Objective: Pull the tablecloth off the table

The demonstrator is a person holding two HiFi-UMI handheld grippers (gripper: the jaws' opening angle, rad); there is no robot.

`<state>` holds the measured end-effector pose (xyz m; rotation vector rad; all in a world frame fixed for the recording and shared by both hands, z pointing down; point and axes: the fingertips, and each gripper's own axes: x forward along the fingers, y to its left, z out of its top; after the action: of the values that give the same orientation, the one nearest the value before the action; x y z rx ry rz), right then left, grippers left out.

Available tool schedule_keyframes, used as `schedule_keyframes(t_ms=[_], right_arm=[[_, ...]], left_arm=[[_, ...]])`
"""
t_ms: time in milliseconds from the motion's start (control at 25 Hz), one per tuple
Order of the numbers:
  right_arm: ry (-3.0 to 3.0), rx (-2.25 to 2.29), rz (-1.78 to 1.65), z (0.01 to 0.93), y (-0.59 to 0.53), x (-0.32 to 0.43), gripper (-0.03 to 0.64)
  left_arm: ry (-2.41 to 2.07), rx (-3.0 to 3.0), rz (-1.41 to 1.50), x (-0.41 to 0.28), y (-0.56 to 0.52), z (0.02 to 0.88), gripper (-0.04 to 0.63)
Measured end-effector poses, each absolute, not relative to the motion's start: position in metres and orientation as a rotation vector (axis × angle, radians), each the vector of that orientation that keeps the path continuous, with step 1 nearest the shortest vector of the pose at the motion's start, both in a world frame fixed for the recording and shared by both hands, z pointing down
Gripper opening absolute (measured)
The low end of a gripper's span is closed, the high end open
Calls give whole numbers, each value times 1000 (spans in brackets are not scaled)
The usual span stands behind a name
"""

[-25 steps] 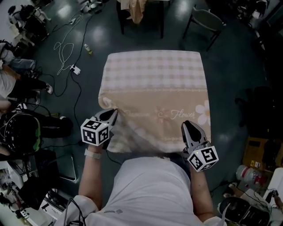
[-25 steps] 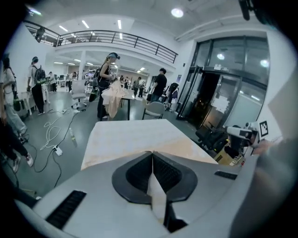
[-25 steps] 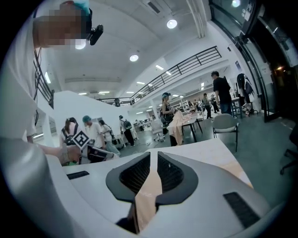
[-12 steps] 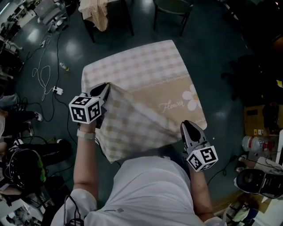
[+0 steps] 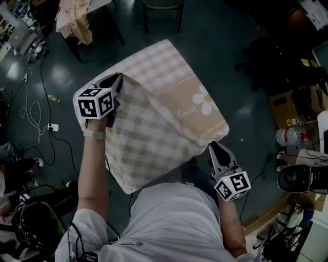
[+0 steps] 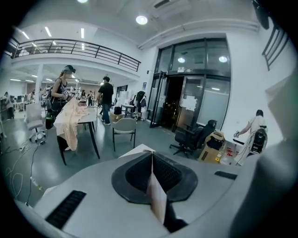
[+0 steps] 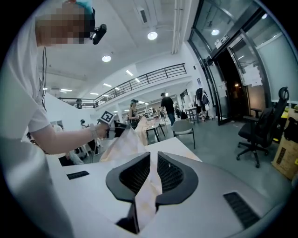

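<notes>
One tablecloth (image 5: 154, 123), two tongs (left (image 5: 117, 78), right (image 5: 214, 146)).

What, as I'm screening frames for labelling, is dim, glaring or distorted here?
Head view: dim, lamp reflections glaring on the floor, tablecloth pattern legible. Left gripper view and right gripper view: brighter, strongly fisheye-bent, black corners.

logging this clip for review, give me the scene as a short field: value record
left gripper: shut on a corner of the tablecloth, held up
right gripper: shut on the cloth's near edge, close to the person's body
tablecloth: checked, with a beige flower band; left part lifted, diagonal fold across it
floor: cables at left, chair at far edge
</notes>
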<state>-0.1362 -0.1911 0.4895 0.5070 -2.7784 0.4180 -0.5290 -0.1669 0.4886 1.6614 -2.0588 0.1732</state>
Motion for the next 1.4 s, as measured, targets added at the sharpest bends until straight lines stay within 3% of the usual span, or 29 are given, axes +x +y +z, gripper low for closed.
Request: schedule_keyframes(t_ms=[640,680,760,840,1400], right_arm=[[-2768,580,357,482,-203,-111,29],[-2767,571,354,482,-206,-114,29],[-2769,557,339,481,-214,-119,29],[-2775,540,327,477,-222,-126,29],[-2704,447,324,505,-304,-144,31]], left_arm=[[-1988,1631,299,-486,-186,597,14],[-1986,1631,289,-483,-184,598,22],[-1977,1627,253,-477,-181,597,126],[-1973,1618,232,-472,-176,595,168],[-2079,1390,182,-442,-65,608,195]])
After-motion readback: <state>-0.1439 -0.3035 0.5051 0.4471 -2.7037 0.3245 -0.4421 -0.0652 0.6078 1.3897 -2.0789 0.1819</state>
